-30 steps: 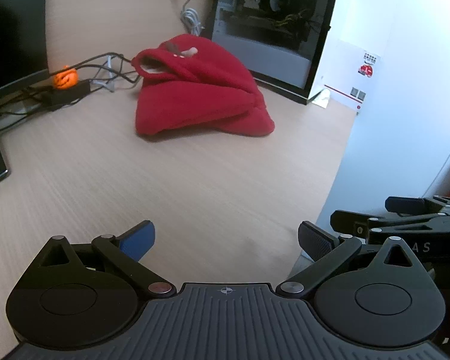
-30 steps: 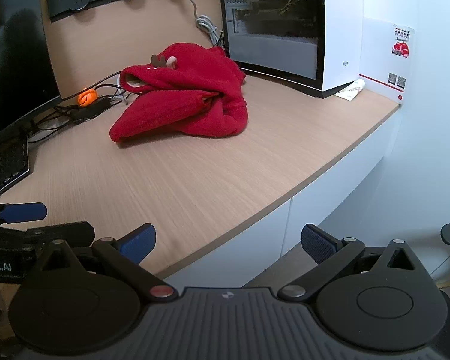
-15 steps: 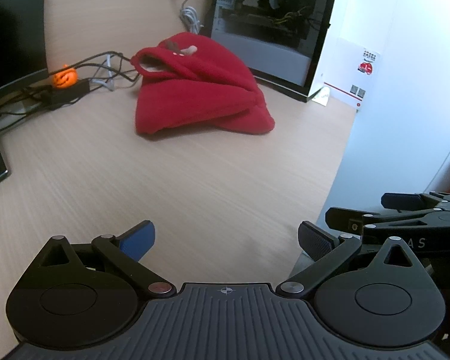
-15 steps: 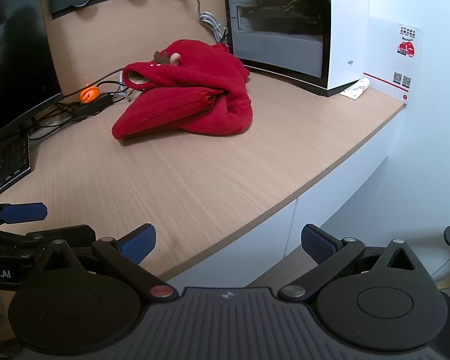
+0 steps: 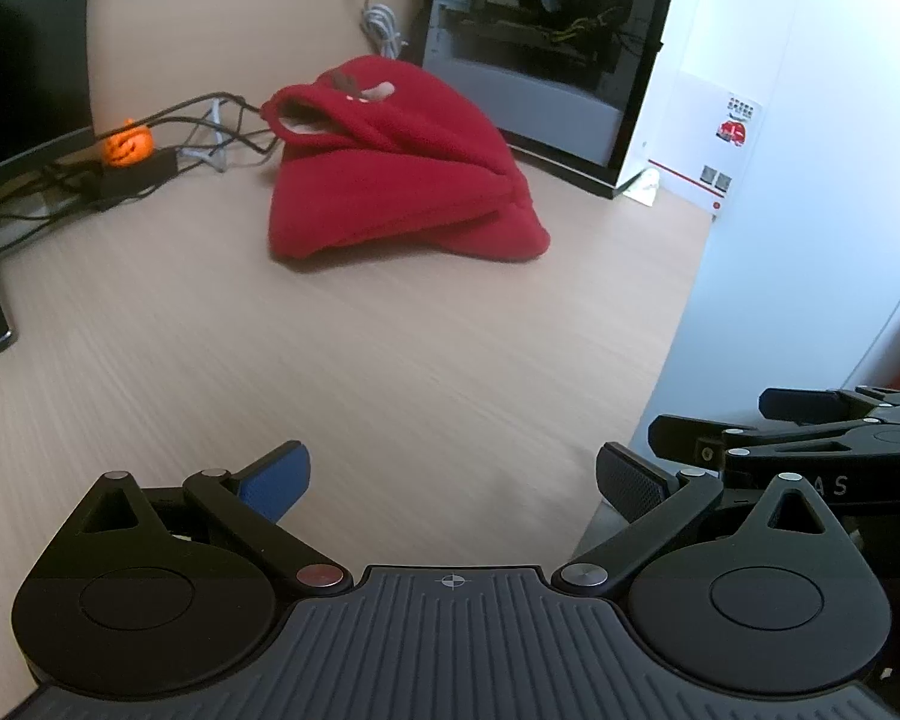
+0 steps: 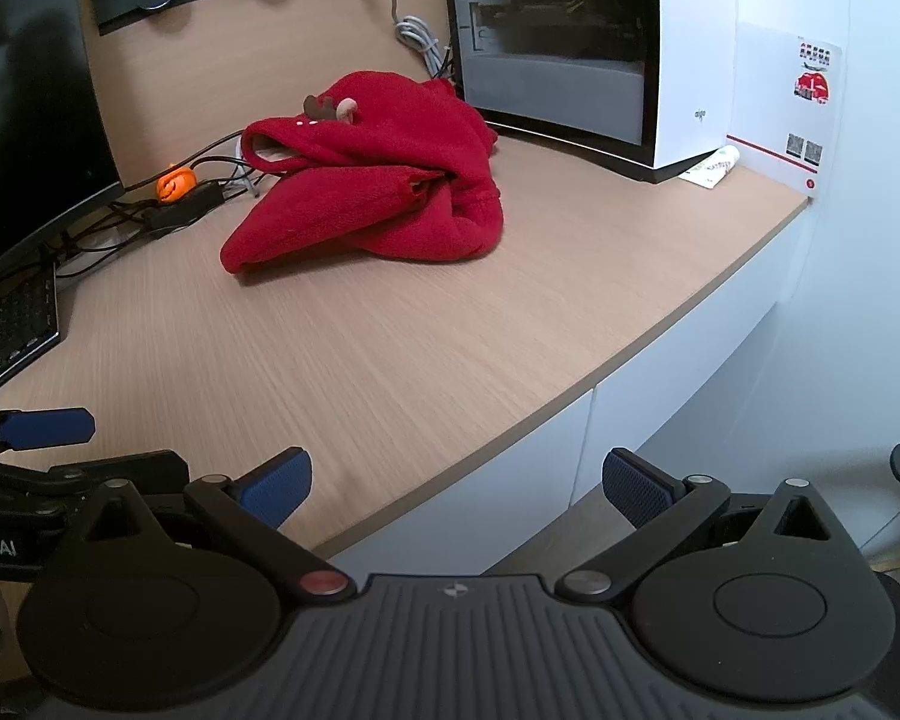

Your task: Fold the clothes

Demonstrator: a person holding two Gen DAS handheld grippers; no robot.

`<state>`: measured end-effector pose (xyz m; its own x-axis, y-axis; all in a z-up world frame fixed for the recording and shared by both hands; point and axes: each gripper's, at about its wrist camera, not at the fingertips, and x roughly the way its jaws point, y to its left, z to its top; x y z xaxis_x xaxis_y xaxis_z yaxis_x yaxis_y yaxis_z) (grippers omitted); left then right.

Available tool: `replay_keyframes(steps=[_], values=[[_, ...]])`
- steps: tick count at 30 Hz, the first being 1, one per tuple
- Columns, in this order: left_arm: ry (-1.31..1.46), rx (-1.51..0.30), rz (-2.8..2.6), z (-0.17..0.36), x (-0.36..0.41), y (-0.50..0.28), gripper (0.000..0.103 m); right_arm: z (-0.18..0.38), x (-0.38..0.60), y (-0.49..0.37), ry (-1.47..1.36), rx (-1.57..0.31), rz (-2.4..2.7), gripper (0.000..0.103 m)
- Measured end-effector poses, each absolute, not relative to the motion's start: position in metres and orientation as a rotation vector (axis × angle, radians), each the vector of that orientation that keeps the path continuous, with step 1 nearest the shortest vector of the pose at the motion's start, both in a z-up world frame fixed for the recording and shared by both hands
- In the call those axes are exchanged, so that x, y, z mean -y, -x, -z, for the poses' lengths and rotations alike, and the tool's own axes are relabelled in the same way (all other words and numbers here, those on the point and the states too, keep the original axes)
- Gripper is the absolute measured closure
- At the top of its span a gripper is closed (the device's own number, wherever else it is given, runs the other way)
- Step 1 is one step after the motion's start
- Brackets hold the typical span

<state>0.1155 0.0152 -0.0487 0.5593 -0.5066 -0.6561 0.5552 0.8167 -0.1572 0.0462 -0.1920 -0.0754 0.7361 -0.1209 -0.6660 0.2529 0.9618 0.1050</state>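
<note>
A: There is the red fleece garment (image 5: 390, 180), bundled in a soft heap toward the back edge of the desk (image 5: 390, 372), just in front of the computer case (image 6: 558, 48).

B: Thick pile, looks light and floppy to me. It should sag wherever it's lifted, and nothing in it looks breakable.

A: So where would you take hold?

B: That ribbed opening facing left in the left wrist view looks like a hem or collar; a firm edge, my best bet for a grip. The plush body might bunch between the pads.

A: And the grippers?

B: The left gripper (image 5: 453, 474) hangs over the near edge, fingers spread wide with nothing between them. The right gripper (image 6: 456, 477) is off the front edge, jaws likewise apart and bare. Both well short of the garment.

A: Cables (image 5: 210, 120) and a little orange pumpkin (image 6: 176, 183) sit just left of it. Worth not snagging.
</note>
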Motion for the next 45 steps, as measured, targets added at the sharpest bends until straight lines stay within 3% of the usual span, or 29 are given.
replay_keyframes(steps=[45], values=[[-0.041, -0.756, 0.637, 0.0453, -0.0107, -0.1185, 0.0, 0.0687, 0.1961, -0.0487, -0.173, -0.746, 0.223, 0.0]])
